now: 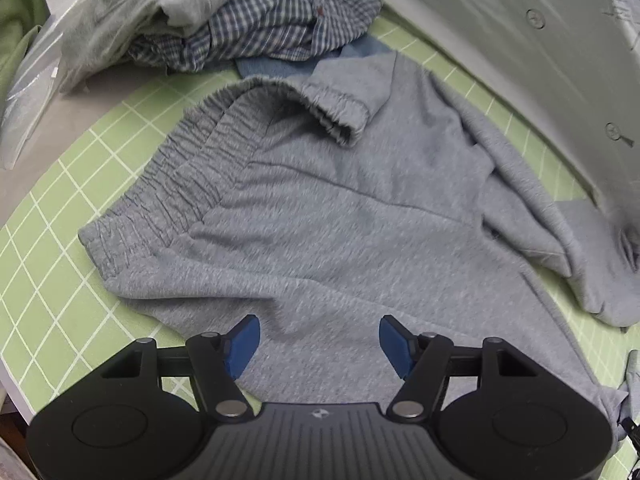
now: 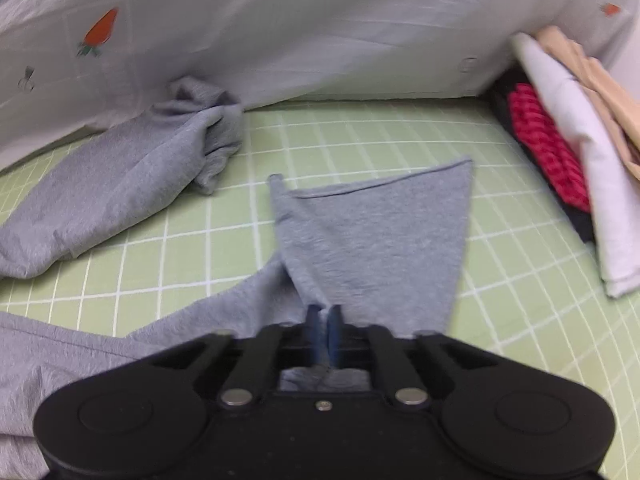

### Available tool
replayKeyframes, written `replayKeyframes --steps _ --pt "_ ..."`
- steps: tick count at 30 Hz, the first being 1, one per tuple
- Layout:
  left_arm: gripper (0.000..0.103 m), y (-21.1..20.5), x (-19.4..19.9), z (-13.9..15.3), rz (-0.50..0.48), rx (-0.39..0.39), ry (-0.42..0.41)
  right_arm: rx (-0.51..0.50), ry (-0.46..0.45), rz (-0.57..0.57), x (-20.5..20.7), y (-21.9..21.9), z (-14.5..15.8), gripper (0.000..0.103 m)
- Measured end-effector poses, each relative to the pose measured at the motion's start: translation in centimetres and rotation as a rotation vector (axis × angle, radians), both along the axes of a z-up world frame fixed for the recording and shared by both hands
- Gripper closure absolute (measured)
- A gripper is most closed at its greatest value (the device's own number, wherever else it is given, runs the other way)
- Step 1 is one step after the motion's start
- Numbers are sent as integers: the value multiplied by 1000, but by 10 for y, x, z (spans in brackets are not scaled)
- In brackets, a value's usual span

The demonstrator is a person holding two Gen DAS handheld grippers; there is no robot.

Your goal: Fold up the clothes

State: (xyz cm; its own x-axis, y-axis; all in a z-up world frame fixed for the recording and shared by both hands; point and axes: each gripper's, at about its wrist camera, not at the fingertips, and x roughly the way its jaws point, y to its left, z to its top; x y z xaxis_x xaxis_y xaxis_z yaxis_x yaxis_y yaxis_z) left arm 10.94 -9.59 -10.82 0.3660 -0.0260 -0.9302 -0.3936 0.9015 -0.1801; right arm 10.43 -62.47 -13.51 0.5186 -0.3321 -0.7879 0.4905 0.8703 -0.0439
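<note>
Here we are, close in on our right gripper [image 2: 324,320]: jaws pinched together on a fold of the grey sweatpants [image 2: 372,240], the cloth running straight out ahead of the jaws to a flat hem end lying on the green gridded mat [image 2: 360,140]. So we have one leg by its near part, its long axis pointing away from us toward the back.

Over on our left gripper [image 1: 320,344], the jaws stand wide apart with nothing between them, hovering just above the body of the same sweatpants [image 1: 340,220]. The elastic waistband [image 1: 168,184] lies ahead and to the left of these jaws, running diagonally away. That makes our left hand the nearer one to the waist, and we judge the next grab belongs there: come down on the waist end while the right holds the leg.

Further out, the other leg [image 2: 120,176] trails off to the left, its cuff bunched up against a pale carrot-print sheet [image 2: 320,20]. Nothing sits between jaws and cloth. Beyond the waistband waits a checked garment [image 1: 260,28] in an unfolded heap; far right, a stack of folded clothes [image 2: 568,152] is well clear.
</note>
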Motion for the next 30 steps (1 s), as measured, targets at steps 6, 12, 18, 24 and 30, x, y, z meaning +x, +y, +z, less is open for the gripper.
replayKeyframes --steps 6,12,18,24,30 --pt "36 -6 -3 5 -48 -15 -13 -63 -121 -155 -78 -6 45 100" --pt "36 -4 2 1 -61 -26 5 -125 -222 -234 -126 -13 100 101" --pt "36 10 11 -4 -11 -42 8 -147 -308 -150 -48 -27 139 101" --pt "36 20 16 -4 42 -39 8 272 -483 -83 62 -62 123 41" --pt "31 16 24 -12 8 -11 56 260 -345 -255 15 -54 58 34"
